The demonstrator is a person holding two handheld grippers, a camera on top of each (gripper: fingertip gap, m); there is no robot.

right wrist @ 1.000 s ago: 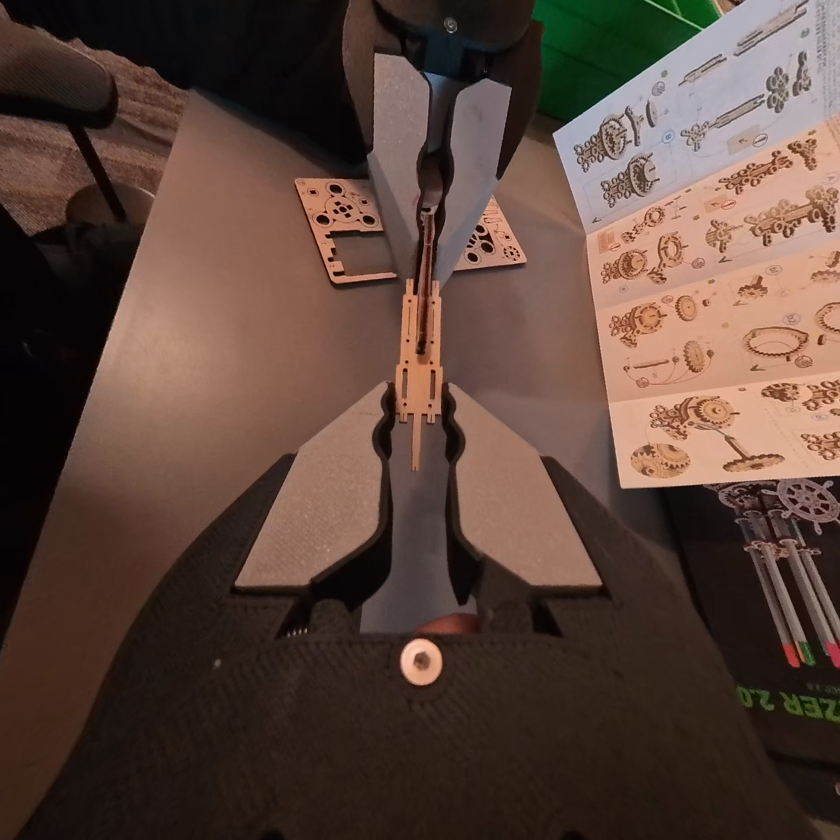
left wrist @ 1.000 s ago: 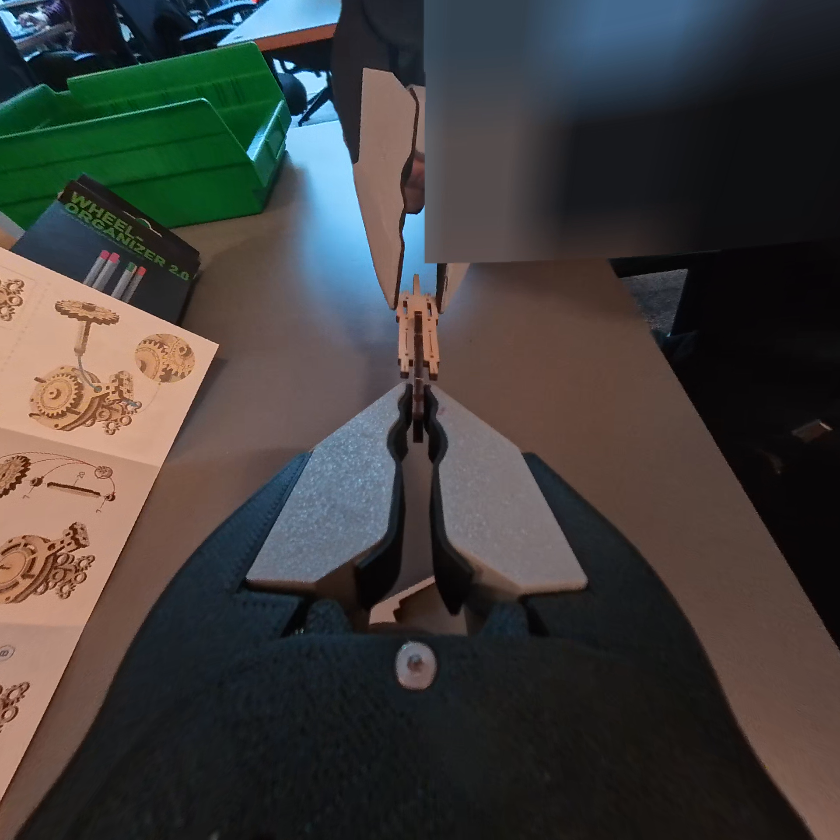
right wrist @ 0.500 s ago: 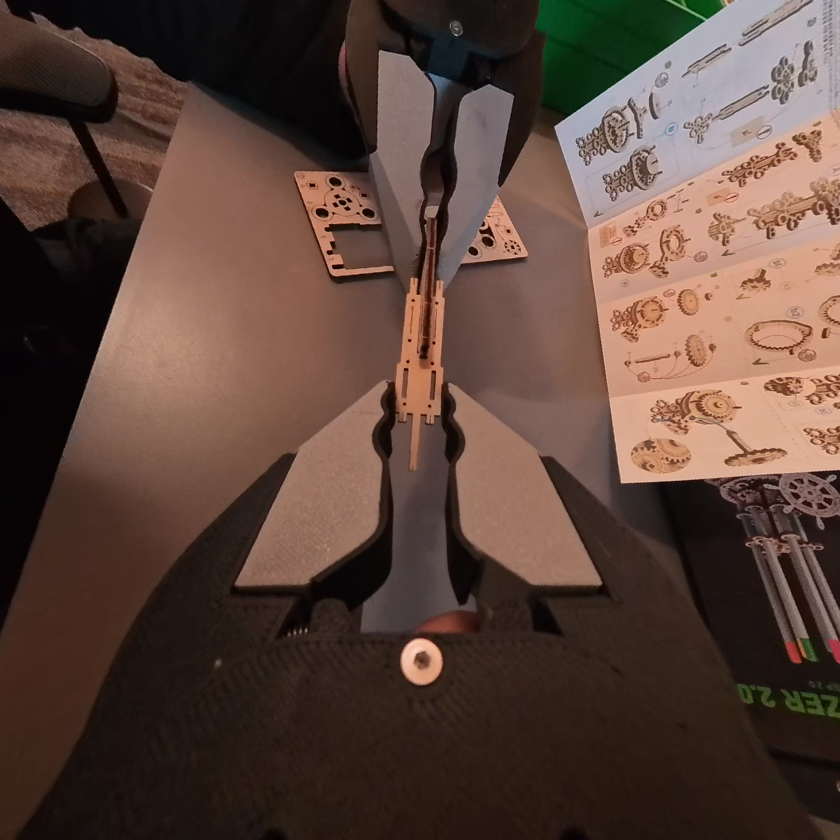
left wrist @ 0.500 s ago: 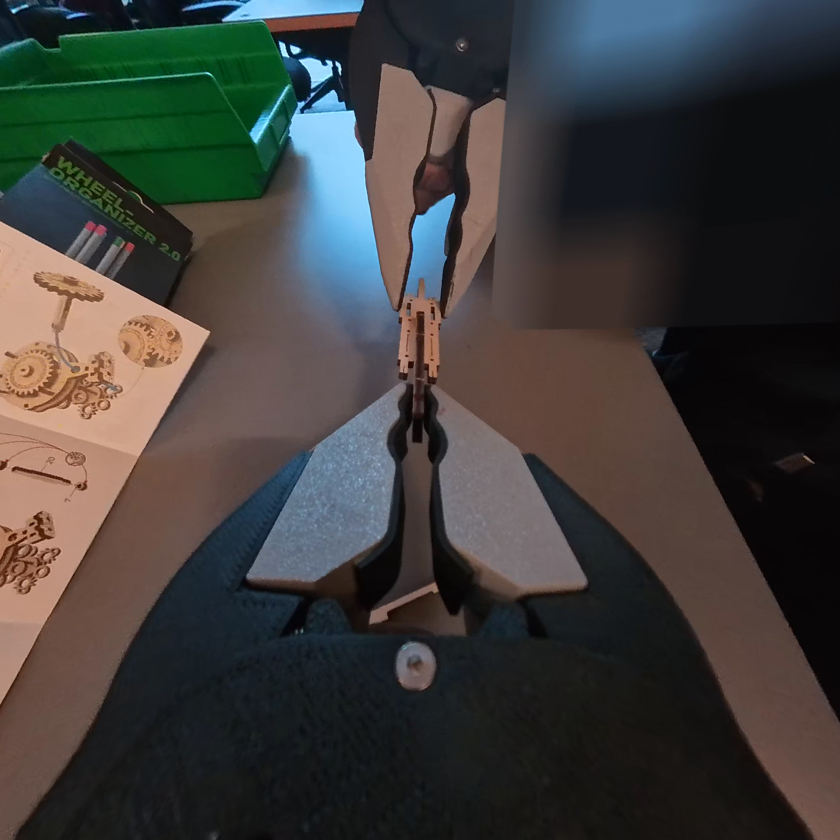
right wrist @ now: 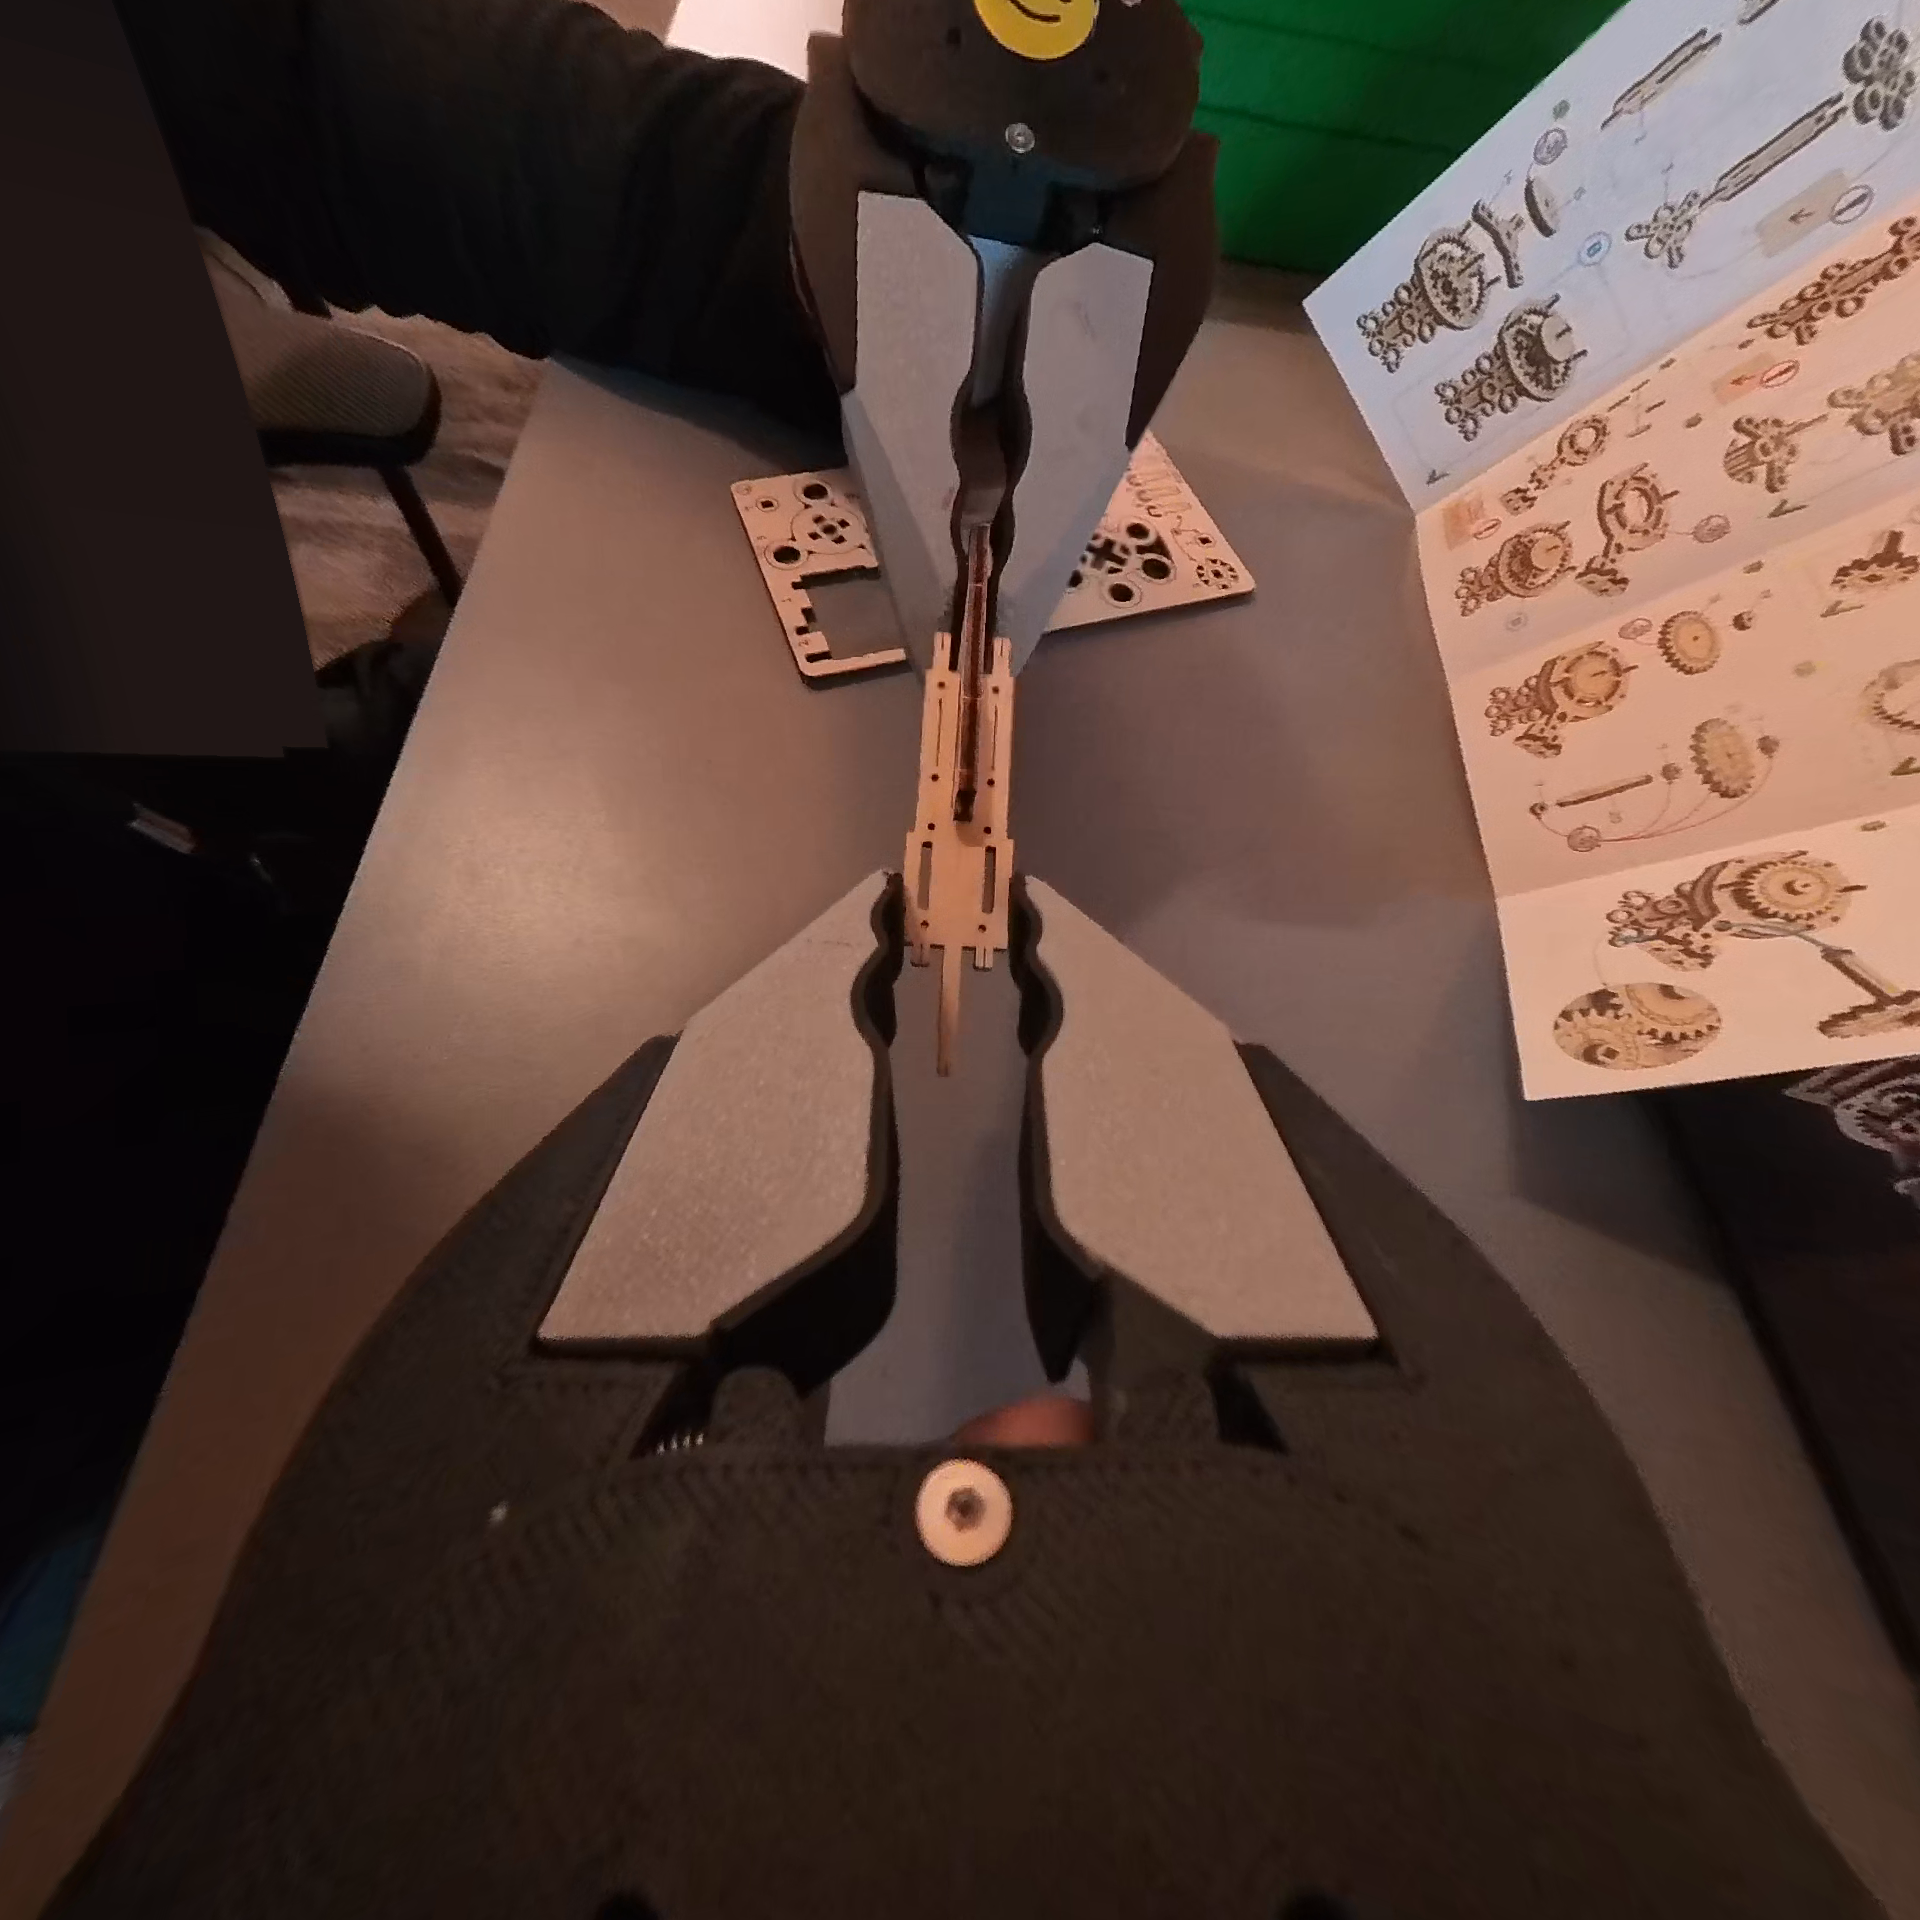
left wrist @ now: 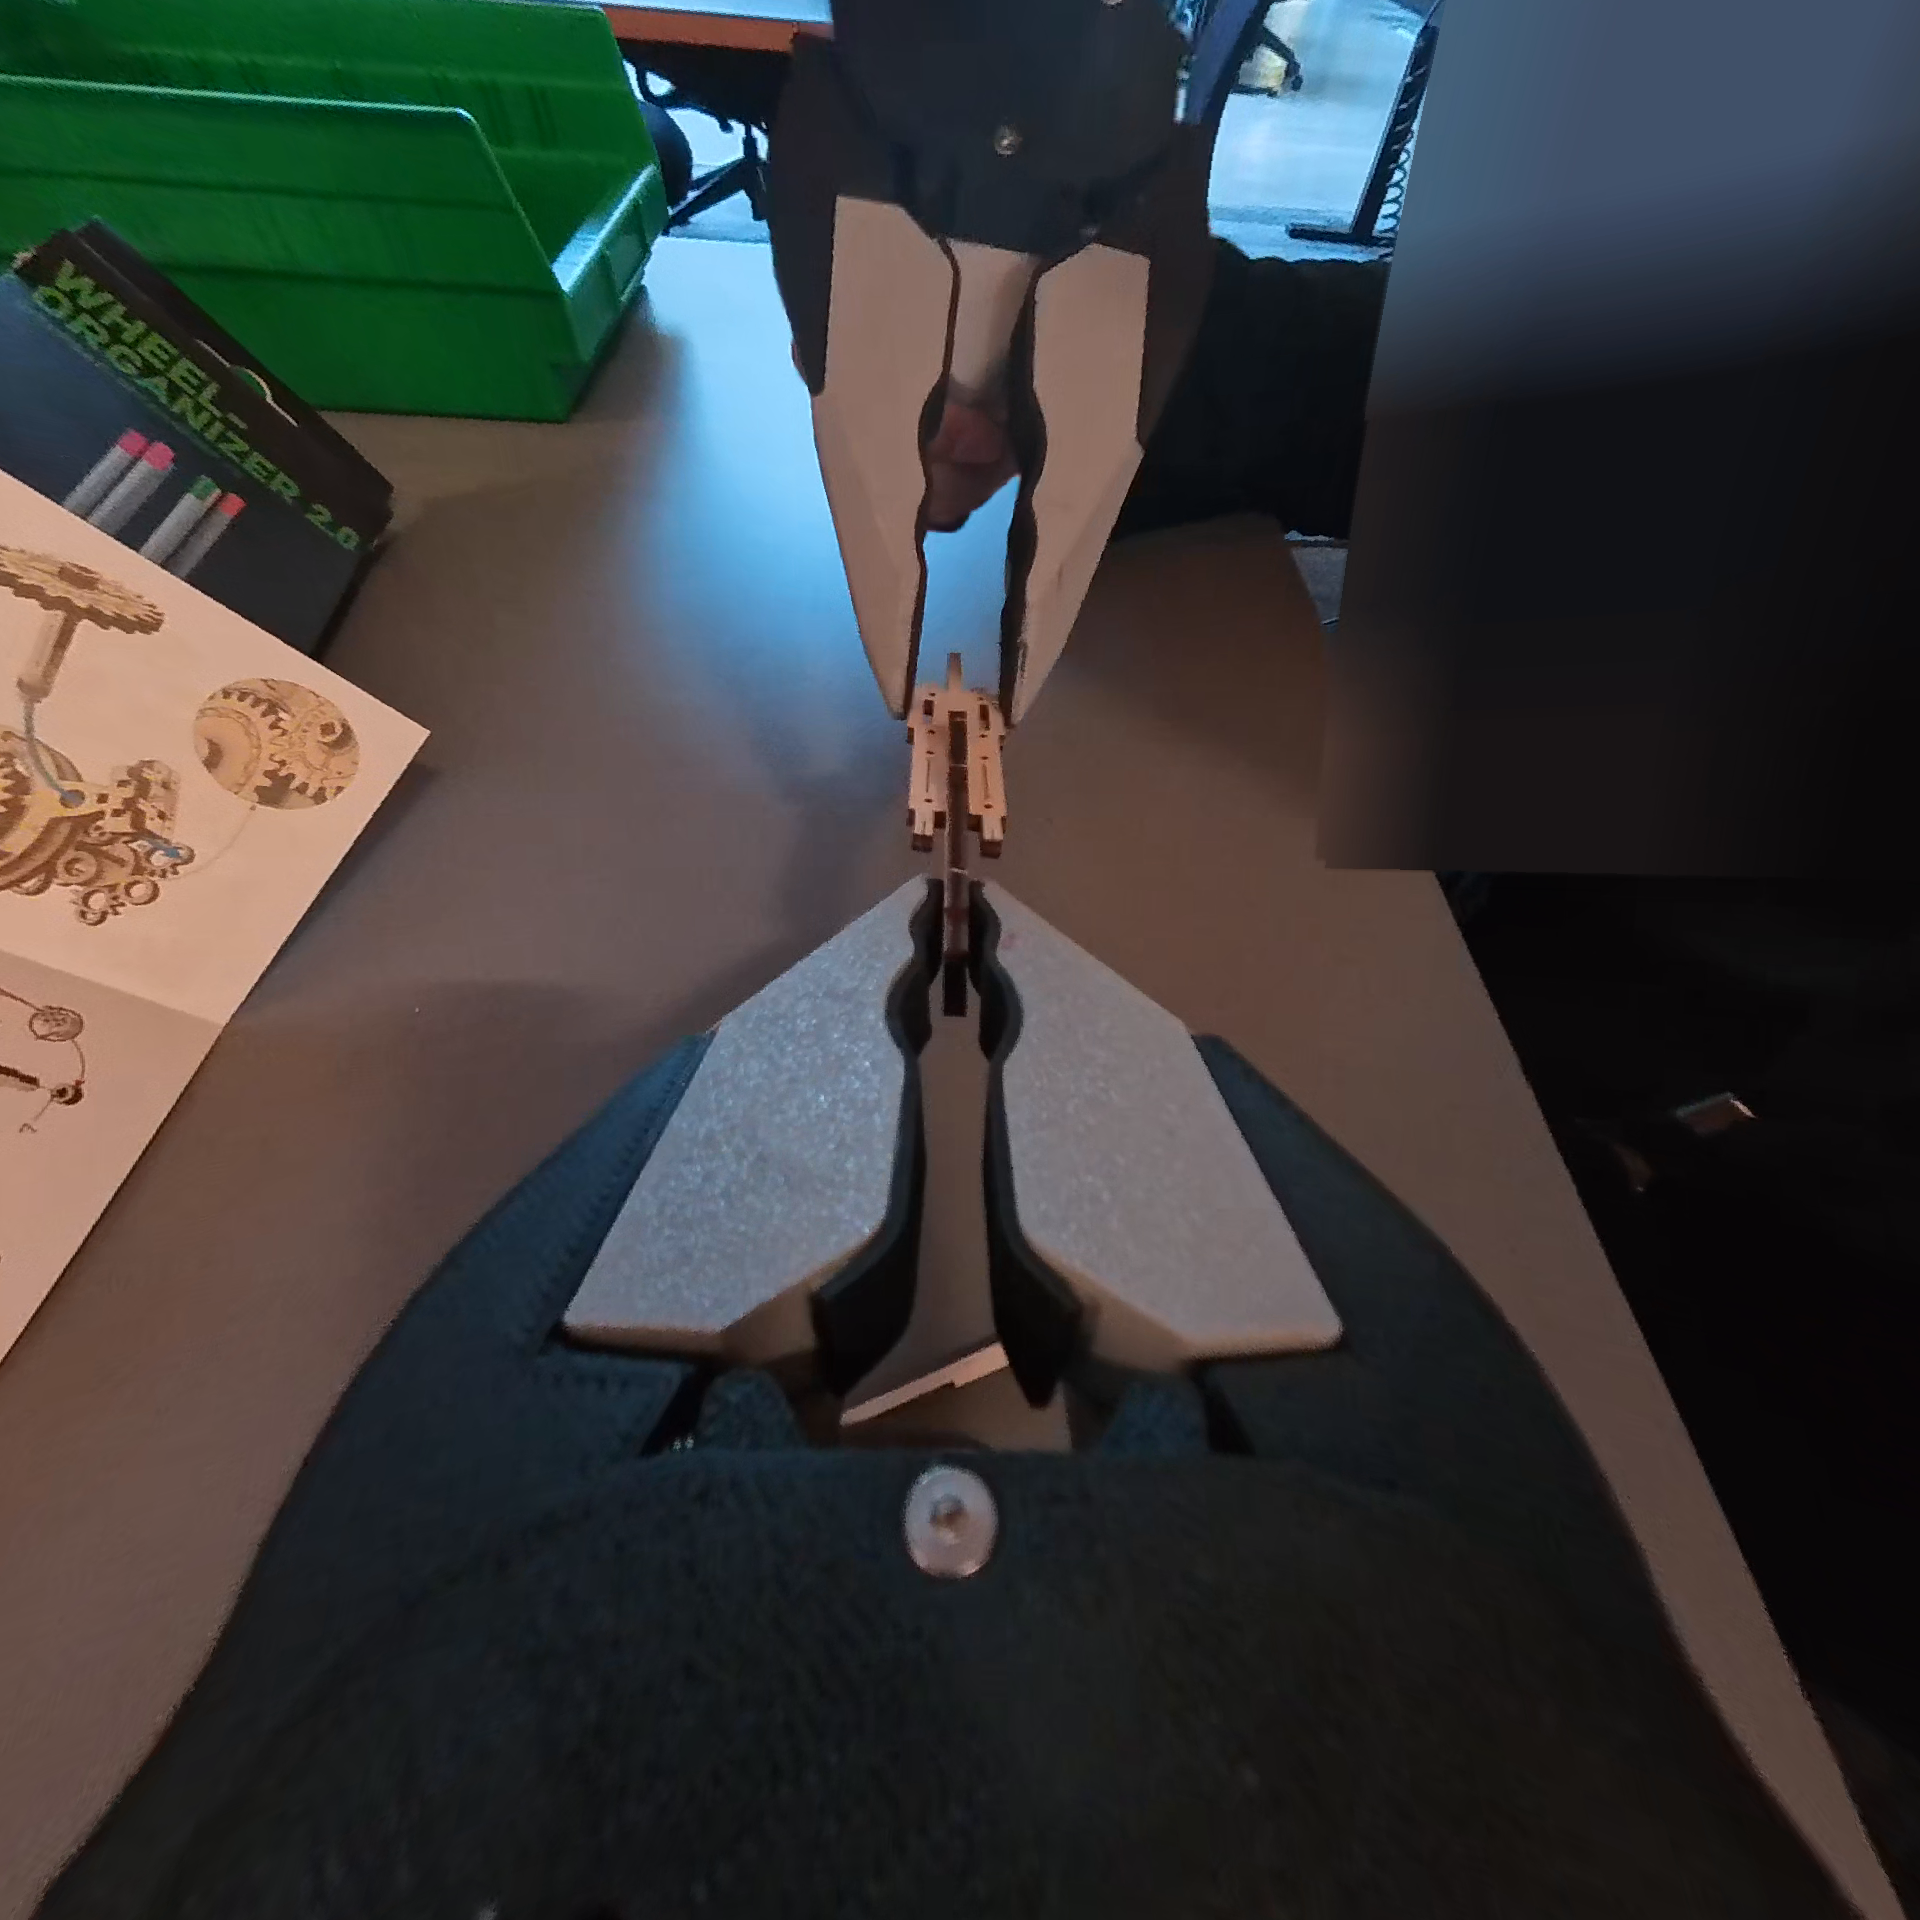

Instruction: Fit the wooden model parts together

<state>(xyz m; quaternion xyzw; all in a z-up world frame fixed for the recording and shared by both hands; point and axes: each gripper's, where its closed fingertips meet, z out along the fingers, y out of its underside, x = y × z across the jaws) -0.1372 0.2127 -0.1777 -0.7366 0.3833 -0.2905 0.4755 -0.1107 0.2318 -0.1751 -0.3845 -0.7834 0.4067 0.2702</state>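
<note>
My left gripper [left wrist: 954, 888] is shut on a thin dark wooden strip [left wrist: 954, 935], seen edge-on. My right gripper [right wrist: 956, 883] is shut on a pale slotted wooden plate [right wrist: 961, 821], with a thin peg sticking back between its fingers. The two grippers face each other tip to tip above the grey table [left wrist: 623, 675]. The strip [right wrist: 977, 623] sits in the plate's long middle slot. In the left wrist view the right gripper [left wrist: 956, 712] holds the plate [left wrist: 956, 774] just beyond my fingertips. In the right wrist view the left gripper [right wrist: 975, 665] is opposite.
A flat wooden parts sheet [right wrist: 821, 582] lies on the table behind the left gripper. An open instruction sheet [left wrist: 156, 779] [right wrist: 1662, 623], a dark box [left wrist: 208, 447] and green bins [left wrist: 312, 208] are to one side. The table edge [left wrist: 1507, 1039] runs along the other side, with a chair [right wrist: 343, 395] beyond it. Tip to tip, the grippers are about 4 cm apart.
Both grippers keep their hold and the parts stay joined. The left view has shifted a little, so the right gripper shows more fully and the booklet sits further left.
</note>
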